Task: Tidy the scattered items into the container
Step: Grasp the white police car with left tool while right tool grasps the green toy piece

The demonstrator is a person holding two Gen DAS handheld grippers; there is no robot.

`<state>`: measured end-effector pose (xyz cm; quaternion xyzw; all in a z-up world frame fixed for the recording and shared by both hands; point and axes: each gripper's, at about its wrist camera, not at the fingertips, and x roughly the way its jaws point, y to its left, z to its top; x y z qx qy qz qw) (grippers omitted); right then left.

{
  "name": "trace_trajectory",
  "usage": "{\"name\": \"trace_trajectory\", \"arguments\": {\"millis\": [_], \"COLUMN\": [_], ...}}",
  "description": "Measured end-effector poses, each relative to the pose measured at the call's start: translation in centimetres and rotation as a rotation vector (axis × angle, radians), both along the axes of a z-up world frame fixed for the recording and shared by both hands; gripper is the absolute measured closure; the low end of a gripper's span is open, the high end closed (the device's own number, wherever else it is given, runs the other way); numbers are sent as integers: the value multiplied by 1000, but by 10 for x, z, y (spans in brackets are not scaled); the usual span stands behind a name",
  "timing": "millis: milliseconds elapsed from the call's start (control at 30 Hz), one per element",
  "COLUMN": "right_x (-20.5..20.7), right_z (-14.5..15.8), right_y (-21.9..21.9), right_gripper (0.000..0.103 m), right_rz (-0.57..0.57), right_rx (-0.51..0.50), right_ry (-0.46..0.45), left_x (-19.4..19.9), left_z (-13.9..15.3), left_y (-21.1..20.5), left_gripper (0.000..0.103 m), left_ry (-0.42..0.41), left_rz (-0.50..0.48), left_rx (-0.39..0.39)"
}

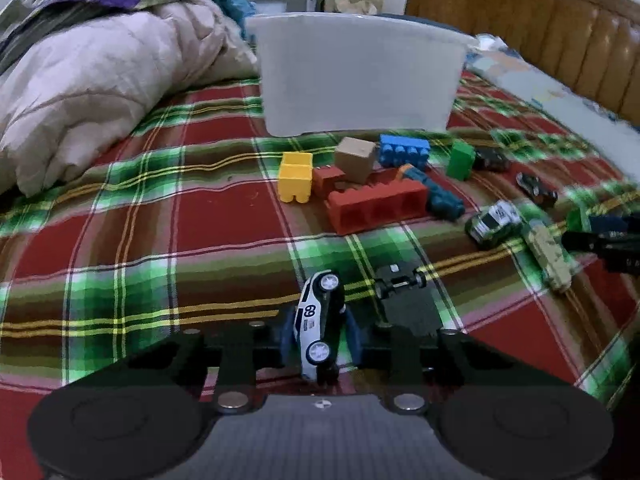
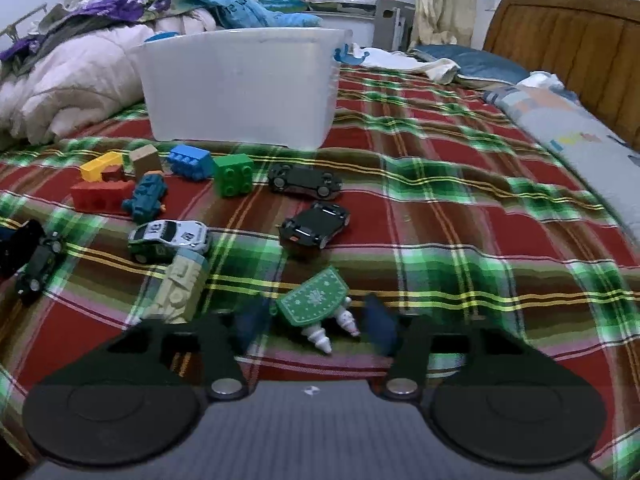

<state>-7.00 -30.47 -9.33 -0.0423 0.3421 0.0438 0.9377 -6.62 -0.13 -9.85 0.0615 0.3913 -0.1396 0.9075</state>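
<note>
Toys on the plaid bed, one car gripped, one green toy framed.

Left wrist view: a white race car [image 1: 318,330] is clamped on its side by the left gripper [image 1: 320,338], fingers closed tight; a black chassis [image 1: 406,298] lies just beside; the white container [image 1: 360,76] stands beyond six blocks. Right wrist view: the right gripper [image 2: 316,322] is held wide apart around a green toy [image 2: 314,300], not touching; two black cars [image 2: 314,226] lie ahead, the container [image 2: 240,88] behind.

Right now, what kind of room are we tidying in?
Most likely a bedroom: the toys lie on a bed covered by a plaid blanket, with a wooden headboard at one end and a rumpled quilt piled beside the white container.
</note>
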Motion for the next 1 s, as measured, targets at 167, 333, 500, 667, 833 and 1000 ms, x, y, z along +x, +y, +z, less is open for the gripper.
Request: {"name": "trace_trajectory", "arguments": {"millis": [167, 333, 500, 667, 833, 1000], "right_x": [2, 1, -1, -3, -4, -6], "right_z": [-1, 2, 7, 12, 14, 19], "right_y": [-6, -6, -7, -9, -9, -9], "right_gripper": [54, 55, 55, 55, 55, 55], "right_rz": [0, -2, -3, -5, 3, 5], "right_rx": [46, 58, 79, 96, 103, 119], "right_ry": [13, -5, -31, -64, -83, -112], "left_x": [0, 0, 1, 2, 1, 1], "left_z": [-1, 0, 2, 9, 15, 33], "left_y": [-4, -4, -4, -2, 0, 11], "left_gripper": [75, 76, 79, 79, 79, 79], "left_ry": [-8, -2, 1, -12, -31, -75], "left_rz": [7, 15, 30, 55, 66, 95], "left_rx": [2, -20, -30, -31, -26, -55]}}
